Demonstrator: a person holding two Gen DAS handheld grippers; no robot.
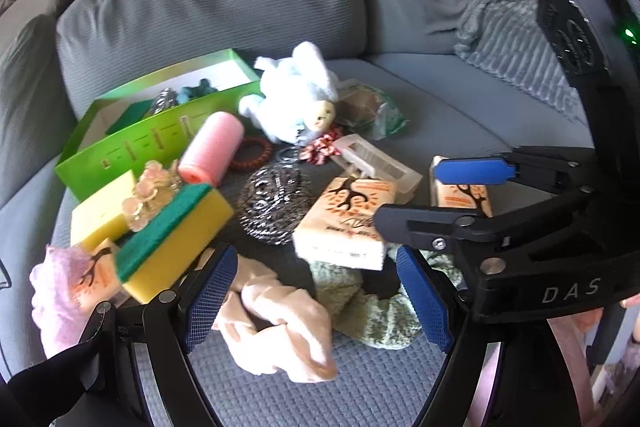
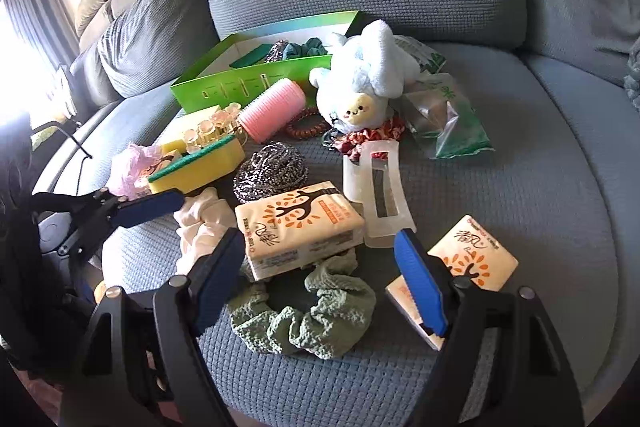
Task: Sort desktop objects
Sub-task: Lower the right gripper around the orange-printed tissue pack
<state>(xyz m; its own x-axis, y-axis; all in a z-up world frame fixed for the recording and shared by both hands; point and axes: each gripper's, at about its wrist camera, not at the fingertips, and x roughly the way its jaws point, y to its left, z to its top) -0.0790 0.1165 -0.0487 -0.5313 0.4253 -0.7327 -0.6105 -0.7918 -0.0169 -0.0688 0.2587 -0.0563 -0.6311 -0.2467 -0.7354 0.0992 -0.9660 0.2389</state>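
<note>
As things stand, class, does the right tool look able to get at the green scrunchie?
Probably yes. The right tool is open, and the green scrunchie lies right between and just ahead of its fingers with nothing on top of it. Only the tissue pack crowds its far edge.

Daylight glares from the window (image 2: pixel 16 39); fisheye edges bend, slight motion blur.

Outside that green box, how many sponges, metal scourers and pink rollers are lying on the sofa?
Yellow foam sponges: 2
Silver steel-wire scourer balls: 1
Pink cylindrical hair rollers: 1
Total: 4
</note>
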